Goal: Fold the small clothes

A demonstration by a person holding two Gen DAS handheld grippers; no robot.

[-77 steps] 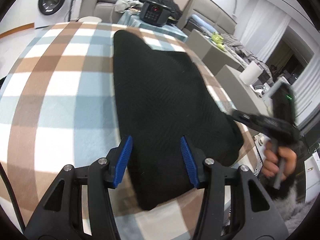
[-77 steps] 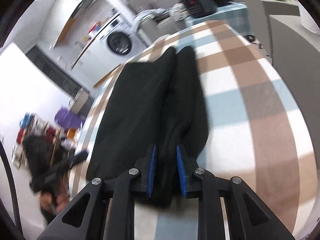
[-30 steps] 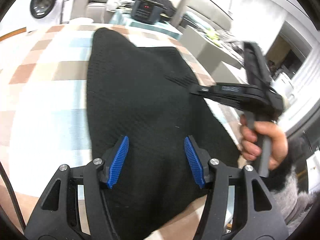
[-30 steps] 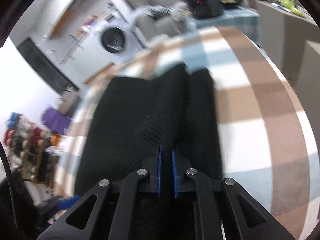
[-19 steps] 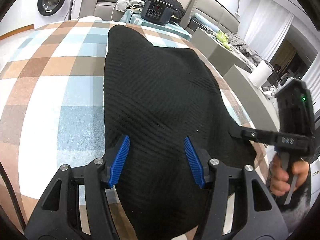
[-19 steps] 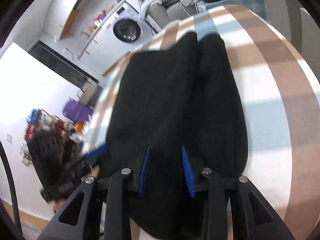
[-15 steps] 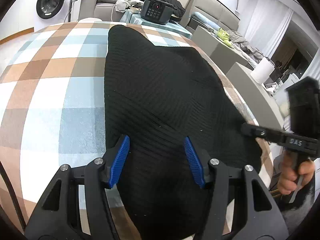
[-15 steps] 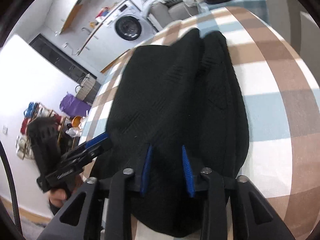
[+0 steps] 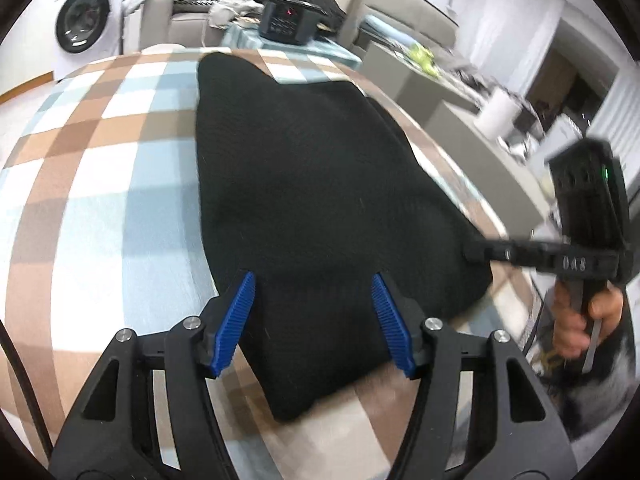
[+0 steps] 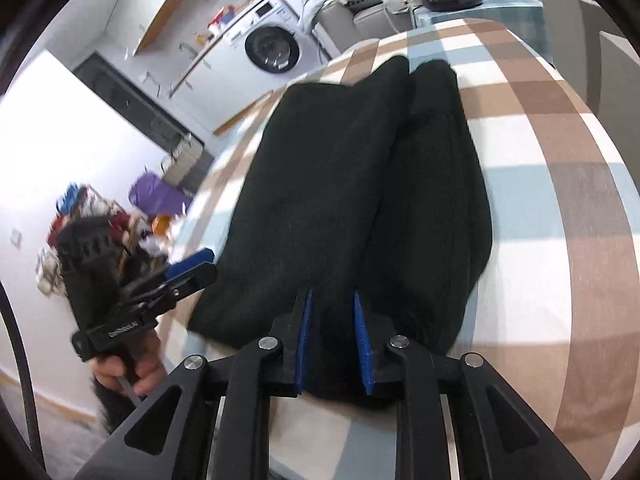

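Observation:
A black knit garment (image 9: 320, 184) lies folded lengthwise on the plaid tablecloth (image 9: 100, 200). My left gripper (image 9: 313, 320) hovers over its near end, blue pads wide apart and opening slightly, nothing pinched. In the right wrist view the garment (image 10: 360, 200) shows two long layers side by side. My right gripper (image 10: 333, 338) is opening at the near hem, with black cloth in the gap and the pads not pressing on it. Its tip (image 9: 474, 254) sits at the garment's right edge. The left gripper (image 10: 192, 270) shows at the table's left side, held by a hand (image 10: 120, 372).
A washing machine (image 9: 80, 28) stands beyond the table. A black device with a red display (image 9: 288, 20) sits on a small table behind. Grey counters (image 9: 460, 120) with a paper roll (image 9: 496, 114) run along the right. A purple bag (image 10: 156, 196) and clutter lie on the floor.
The right gripper, a second ago shut on a fold over the garment's middle, has drawn back to the near edge and opened. The left gripper has shifted slightly along the near end.

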